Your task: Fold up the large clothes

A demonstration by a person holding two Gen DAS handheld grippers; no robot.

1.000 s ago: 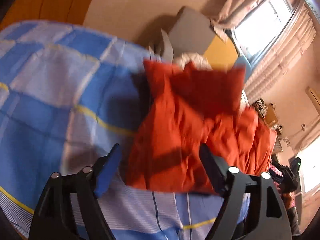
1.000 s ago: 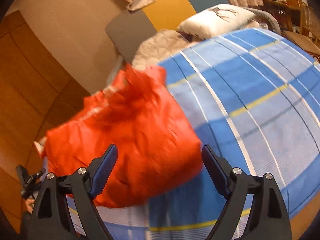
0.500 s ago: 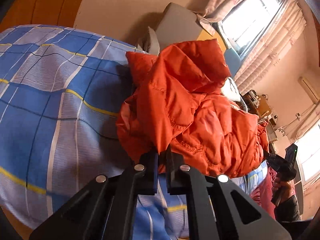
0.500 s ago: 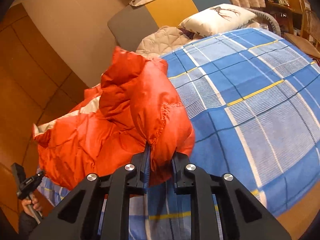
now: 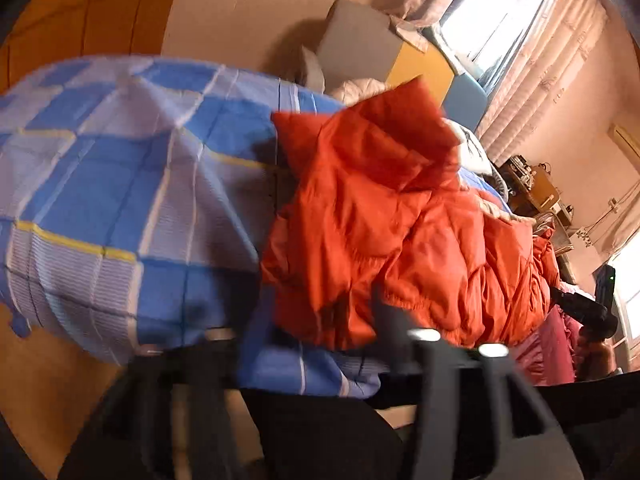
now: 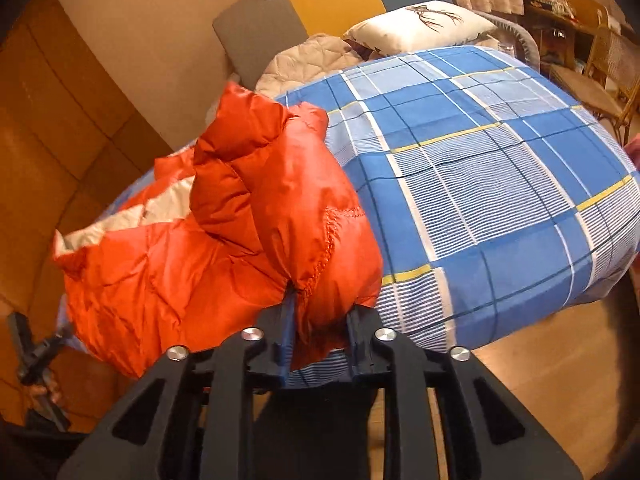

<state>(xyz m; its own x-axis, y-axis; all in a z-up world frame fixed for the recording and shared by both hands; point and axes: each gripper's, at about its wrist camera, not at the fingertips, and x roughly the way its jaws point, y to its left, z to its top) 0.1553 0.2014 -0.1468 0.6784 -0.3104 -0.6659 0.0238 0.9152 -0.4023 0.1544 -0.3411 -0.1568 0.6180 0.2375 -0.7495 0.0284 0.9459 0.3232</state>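
An orange puffer jacket lies bunched at the near edge of a bed with a blue plaid cover. In the left wrist view my left gripper is blurred, its fingers spread wide, and it stands just in front of the jacket's hem without holding it. In the right wrist view the jacket shows a pale lining strip. My right gripper is shut on a thick bunch of the jacket's hem at the bed's near edge.
A white pillow and beige quilt lie at the headboard. Curtains and a bright window are at the back. A chair and cluttered desk stand right. Wooden floor surrounds the bed.
My left gripper has opened and let go of the jacket, pulling back below the bed edge. My right gripper stays shut on the hem and has drawn back slightly.
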